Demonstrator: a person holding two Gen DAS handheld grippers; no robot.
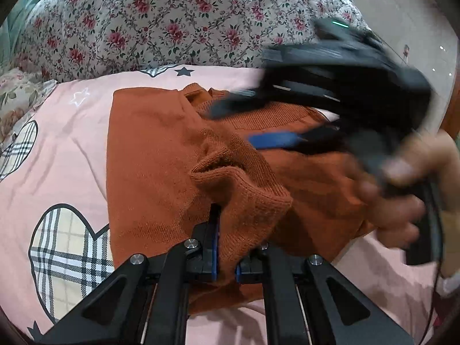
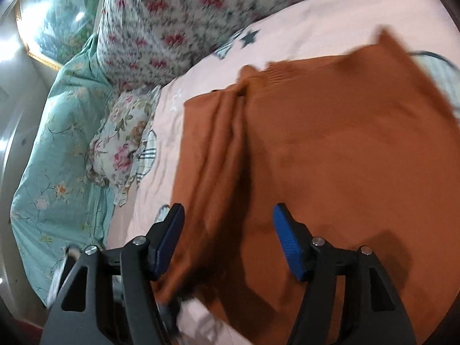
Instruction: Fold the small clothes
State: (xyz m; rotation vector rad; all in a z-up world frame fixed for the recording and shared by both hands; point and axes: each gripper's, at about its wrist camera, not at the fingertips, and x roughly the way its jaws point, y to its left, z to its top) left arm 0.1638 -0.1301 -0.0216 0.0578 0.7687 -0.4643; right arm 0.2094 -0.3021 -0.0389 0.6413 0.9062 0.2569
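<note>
We see the orange sweater (image 1: 161, 155) lying flat on the pink sheet (image 1: 66, 143), below the floral quilt (image 1: 149, 20). Our left gripper (image 1: 225, 247) is closed tight on a sleeve cuff lifted above the sweater. Our right gripper (image 2: 228, 241) hangs over the sweater, jaws wide, holding nothing. We judge the sleeve fold is in hand; next the cuff must be laid across the body.

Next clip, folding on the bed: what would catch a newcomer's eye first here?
The rust-orange knitted sweater fills the middle, spread on a pink bedsheet with plaid hearts. The left gripper is shut on its ribbed cuff at the near edge. The right gripper hangs open over the sweater, with the rose-printed quilt heaped behind.
</note>
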